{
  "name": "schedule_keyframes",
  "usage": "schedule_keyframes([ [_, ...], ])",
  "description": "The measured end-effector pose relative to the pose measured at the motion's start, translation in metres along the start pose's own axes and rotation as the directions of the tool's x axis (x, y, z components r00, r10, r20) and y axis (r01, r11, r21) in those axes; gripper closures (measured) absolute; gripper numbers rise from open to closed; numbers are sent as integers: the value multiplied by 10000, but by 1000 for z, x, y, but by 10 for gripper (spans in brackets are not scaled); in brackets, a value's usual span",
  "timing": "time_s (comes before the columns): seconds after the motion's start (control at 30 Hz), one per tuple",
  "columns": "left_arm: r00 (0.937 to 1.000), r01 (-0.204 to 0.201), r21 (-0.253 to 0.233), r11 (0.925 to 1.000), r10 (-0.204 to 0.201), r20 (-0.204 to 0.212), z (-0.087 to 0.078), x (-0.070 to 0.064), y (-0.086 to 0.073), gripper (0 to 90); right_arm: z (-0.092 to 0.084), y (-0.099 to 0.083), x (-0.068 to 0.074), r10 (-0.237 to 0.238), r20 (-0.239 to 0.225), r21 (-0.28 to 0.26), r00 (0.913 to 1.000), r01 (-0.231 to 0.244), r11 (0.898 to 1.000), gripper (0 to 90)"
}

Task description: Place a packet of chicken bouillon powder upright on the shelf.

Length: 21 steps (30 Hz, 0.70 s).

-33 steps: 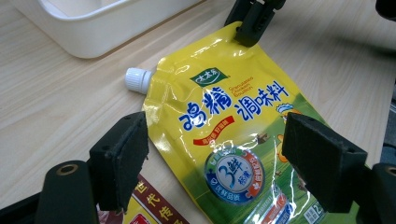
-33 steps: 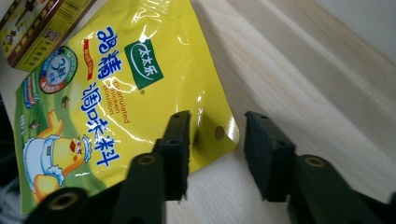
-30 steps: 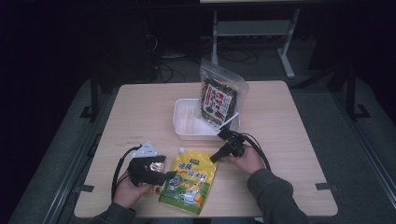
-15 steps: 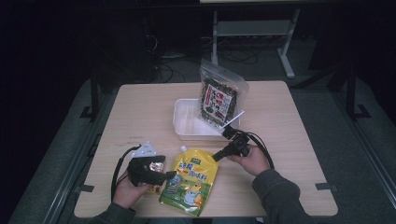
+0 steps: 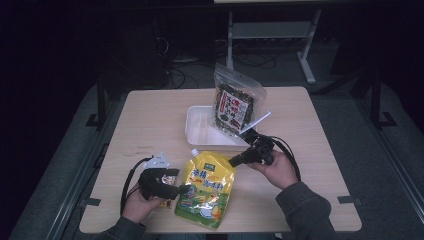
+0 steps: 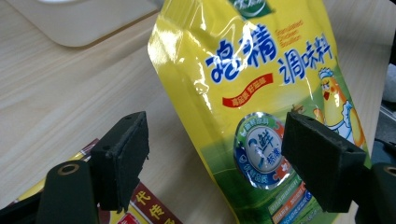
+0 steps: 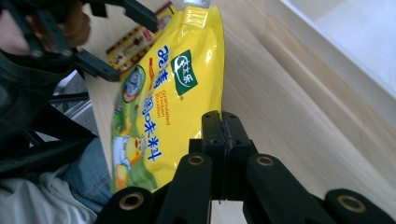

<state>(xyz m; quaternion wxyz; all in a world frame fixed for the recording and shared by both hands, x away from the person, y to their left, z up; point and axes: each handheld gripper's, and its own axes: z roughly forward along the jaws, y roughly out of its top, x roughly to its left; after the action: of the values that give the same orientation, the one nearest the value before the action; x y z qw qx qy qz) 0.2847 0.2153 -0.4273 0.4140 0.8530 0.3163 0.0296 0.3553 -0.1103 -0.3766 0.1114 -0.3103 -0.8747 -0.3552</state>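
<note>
Between the left gripper (image 6: 215, 158) jaws, which stood wide apart, lay the lower portion of the yellow seasoning pouch (image 5: 205, 188), flat on the table (image 5: 150, 120); neither pad pressed on it, and a small red-and-yellow packet (image 6: 140, 210) sat just beneath the nearer jaw. Beyond the right gripper (image 7: 223, 140) jaws, the same pouch ran from its white spout to its base, clear of the pads. Those jaws had just been closing and now met face to face with nothing between them, whereas one second earlier they had stood partly apart near the pouch's upper corner. Since that frame the right gripper had also lifted off the tabletop, with the white tray (image 5: 200, 130) and the dark snack bag (image 5: 235, 102) behind it. Judged from this, the right gripper held no part of the pouch, so any lift or transfer had yet to begin and would fall to the left gripper.
</note>
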Motion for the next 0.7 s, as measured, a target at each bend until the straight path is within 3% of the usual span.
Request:
schedule_keyframes([
  [0.33, 9967, 266, 226, 9994, -282, 757, 8, 0, -1, 222, -20, 8, 21, -672, 74, -479, 9977, 675, 9966, 899],
  [0.43, 9898, 402, 248, 9989, -432, 1359, 11, 1, -1, 248, -25, 9, 27, -847, 76, -634, 9964, 850, 9944, 900],
  [0.6, 9810, 540, 312, 9981, -588, 1850, 12, 4, -2, 361, -28, 11, 33, -1022, 98, -682, 9947, 1027, 9924, 900],
  [0.63, 9772, 588, 213, 9980, -619, 2029, 10, 6, -2, 396, -30, 12, 36, -1114, 115, -700, 9937, 1119, 9912, 900],
  [0.7, 9757, 564, 47, 9984, -561, 2116, 8, 6, -2, 474, -31, 13, 38, -1185, 71, -765, 9929, 1187, 9900, 900],
])
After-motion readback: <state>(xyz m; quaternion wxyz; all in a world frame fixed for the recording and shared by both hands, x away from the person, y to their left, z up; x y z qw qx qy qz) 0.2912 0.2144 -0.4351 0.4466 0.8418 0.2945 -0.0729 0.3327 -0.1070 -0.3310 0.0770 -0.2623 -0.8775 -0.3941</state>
